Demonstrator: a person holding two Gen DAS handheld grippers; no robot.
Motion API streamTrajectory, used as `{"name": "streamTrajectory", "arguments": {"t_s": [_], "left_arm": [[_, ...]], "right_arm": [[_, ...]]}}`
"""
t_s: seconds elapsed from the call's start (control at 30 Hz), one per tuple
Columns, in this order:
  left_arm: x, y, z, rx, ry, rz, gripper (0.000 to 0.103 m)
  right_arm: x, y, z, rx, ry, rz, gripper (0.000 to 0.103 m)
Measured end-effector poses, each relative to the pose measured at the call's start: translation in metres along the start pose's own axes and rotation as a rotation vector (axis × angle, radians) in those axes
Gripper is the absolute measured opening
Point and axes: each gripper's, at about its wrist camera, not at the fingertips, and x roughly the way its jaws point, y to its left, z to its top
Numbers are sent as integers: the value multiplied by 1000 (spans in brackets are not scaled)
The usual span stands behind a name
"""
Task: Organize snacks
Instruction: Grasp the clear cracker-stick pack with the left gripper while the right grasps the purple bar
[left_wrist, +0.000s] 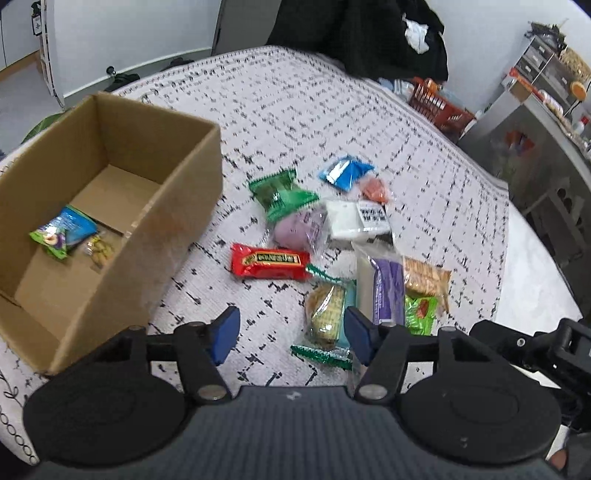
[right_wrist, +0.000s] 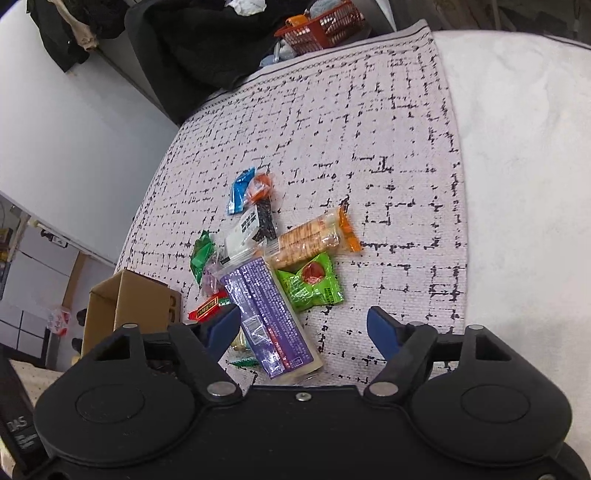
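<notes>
Over patterned bedspread, both tongs tilt steeply down. Left tongs part-open, empty, straddling cracker packet. Right tongs part-open, empty, above purple packet. Snack pile just right of cardboard box, which holds a few packets.

Surface was a white cloth with a broken black grid print. Open cardboard box sat on its left part. Loose heap of snack packets lay beside the box: red bar, green wrapper, blue packet, cracker pack, long purple-labelled packet, lime-green packet.
</notes>
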Motion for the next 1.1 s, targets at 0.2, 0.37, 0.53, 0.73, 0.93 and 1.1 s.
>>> {"name": "streamTrajectory", "arguments": {"t_s": [0.2,0.37,0.53,0.73,0.93,1.1], "left_arm": [[25,-8,-2,24,37,18,62],[42,-10,-4,29,66,29,62],[51,-15,-2,43,60,-2,62],[61,-23,-2,44,79,-46,62],[66,-27,-4,80,74,-52,65],[65,-26,-3,92,68,-68,52]], "right_arm": [[14,-5,2,10,40,17,73],[25,-9,5,28,61,30,73],[34,-11,8,45,80,42,73],[41,-14,11,70,89,36,73],[45,-16,12,87,93,24,73],[50,-13,12,72,111,35,73]]}}
